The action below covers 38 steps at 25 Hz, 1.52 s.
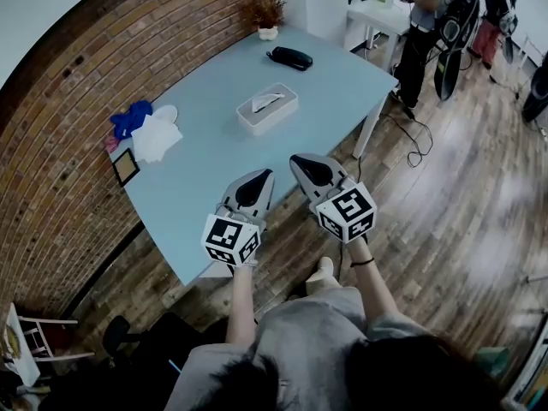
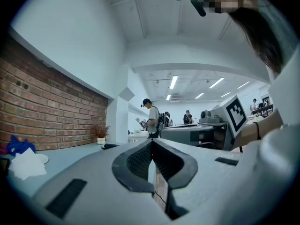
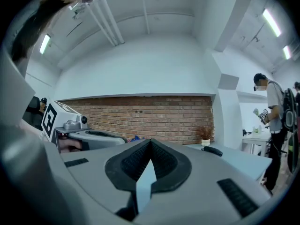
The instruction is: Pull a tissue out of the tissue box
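Note:
The tissue box (image 1: 267, 108) is a pale oblong box with a white tissue poking from its top slot. It stands in the middle of the light blue table (image 1: 214, 157). Both grippers hover side by side over the table's near edge, well short of the box. The left gripper (image 1: 264, 175) (image 2: 152, 144) is shut with nothing in it. So is the right gripper (image 1: 297, 160) (image 3: 150, 143), its jaws meeting at the tips. Neither gripper view shows the box.
A black case (image 1: 289, 57) and a small potted plant (image 1: 268, 32) sit at the table's far end. Blue cloth (image 1: 130, 118), white cloth (image 1: 156, 138) and a small frame (image 1: 125, 167) lie by the brick wall. People (image 1: 424, 24) stand beyond. A cable (image 1: 411, 139) trails on the wooden floor.

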Motion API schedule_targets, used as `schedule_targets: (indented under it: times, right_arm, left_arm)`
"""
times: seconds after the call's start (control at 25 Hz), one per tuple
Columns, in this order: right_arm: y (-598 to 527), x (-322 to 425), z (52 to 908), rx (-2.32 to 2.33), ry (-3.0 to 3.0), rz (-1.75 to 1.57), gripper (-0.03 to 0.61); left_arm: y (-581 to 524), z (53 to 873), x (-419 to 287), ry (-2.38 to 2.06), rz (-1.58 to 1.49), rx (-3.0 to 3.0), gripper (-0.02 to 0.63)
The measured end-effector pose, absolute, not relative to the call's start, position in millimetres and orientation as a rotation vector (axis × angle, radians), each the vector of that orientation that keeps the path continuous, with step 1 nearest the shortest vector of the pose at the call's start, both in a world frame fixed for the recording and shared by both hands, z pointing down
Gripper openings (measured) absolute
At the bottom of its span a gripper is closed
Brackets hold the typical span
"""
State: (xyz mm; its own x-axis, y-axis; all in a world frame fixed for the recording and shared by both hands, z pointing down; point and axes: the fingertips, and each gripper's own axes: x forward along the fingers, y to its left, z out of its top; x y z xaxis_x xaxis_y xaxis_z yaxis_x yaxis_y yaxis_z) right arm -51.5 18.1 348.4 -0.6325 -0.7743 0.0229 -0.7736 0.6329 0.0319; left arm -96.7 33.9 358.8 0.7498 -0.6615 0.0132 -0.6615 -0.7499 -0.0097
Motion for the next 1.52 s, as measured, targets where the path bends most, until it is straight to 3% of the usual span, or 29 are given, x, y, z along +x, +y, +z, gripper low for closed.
schedule_targets:
  times: [0.84, 1.52]
  right_arm:
    - [-71.2, 4.9, 358.4, 1.203, -2.882, 0.017, -0.002]
    - [-132.8, 3.1, 380.1, 1.091, -2.87, 0.057, -0.002]
  left_arm:
    - [-47.0, 374.6, -49.6, 1.288, -0.076, -2.894, 0.003]
    - [-99.6, 399.2, -49.2, 1.418, -0.076, -2.916, 0.003]
